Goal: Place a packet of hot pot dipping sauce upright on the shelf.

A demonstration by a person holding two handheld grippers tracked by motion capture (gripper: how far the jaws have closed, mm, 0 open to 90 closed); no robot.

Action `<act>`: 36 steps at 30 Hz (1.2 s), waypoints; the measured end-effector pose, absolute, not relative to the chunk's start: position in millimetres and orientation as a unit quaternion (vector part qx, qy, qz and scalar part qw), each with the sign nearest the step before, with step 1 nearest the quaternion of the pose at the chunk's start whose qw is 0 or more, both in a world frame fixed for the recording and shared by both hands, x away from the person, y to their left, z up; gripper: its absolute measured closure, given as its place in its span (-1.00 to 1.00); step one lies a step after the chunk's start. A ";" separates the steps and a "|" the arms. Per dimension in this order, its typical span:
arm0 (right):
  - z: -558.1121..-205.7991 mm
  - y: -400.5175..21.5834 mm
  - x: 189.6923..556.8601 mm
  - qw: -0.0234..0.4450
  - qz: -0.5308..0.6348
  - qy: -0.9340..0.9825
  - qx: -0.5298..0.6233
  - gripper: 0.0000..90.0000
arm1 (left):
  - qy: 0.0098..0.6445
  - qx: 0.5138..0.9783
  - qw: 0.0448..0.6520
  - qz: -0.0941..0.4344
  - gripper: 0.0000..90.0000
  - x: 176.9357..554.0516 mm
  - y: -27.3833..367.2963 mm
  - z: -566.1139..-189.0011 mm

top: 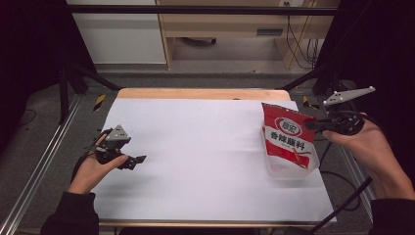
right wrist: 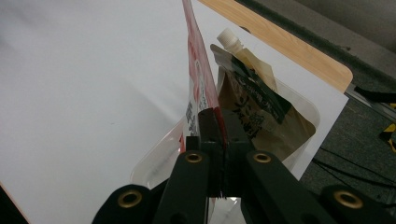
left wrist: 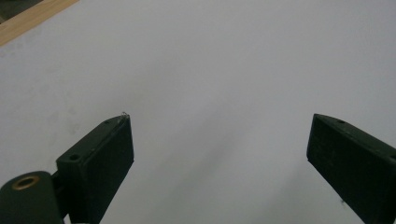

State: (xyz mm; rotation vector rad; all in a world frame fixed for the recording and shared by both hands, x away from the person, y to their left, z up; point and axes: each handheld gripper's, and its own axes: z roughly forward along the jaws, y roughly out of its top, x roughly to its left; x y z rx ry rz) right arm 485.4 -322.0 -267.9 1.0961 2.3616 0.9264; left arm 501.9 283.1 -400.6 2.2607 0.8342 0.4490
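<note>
Right hand-held gripper (right wrist: 216, 122) clamped tight on red pouch (top: 287, 136) edge; light, floppy, slippery film, best pinched at the seam. Left hand-held gripper (left wrist: 219, 154) wide open, empty.

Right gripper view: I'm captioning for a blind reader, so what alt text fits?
The right gripper is shut on a red sauce pouch held edge-on over a clear plastic tray. A brown spouted pouch with a white cap lies in the tray, on a white table cover.

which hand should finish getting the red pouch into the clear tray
The right. The right gripper is already shut on the red pouch, holding it upright over the clear tray beside a brown spouted pouch. The left gripper sits open and empty across the table.
</note>
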 end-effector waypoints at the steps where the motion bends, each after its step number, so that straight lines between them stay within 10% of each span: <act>1: -268.5 -322.1 485.5 0.187 0.331 0.839 0.390 1.00 | 0.320 0.868 0.338 0.172 -0.83 501.9 283.1 -400.7; 36: -306.5 -364.4 444.0 0.179 0.308 0.828 0.433 0.95 | 0.319 0.871 0.335 0.164 -0.83 501.9 276.2 -405.5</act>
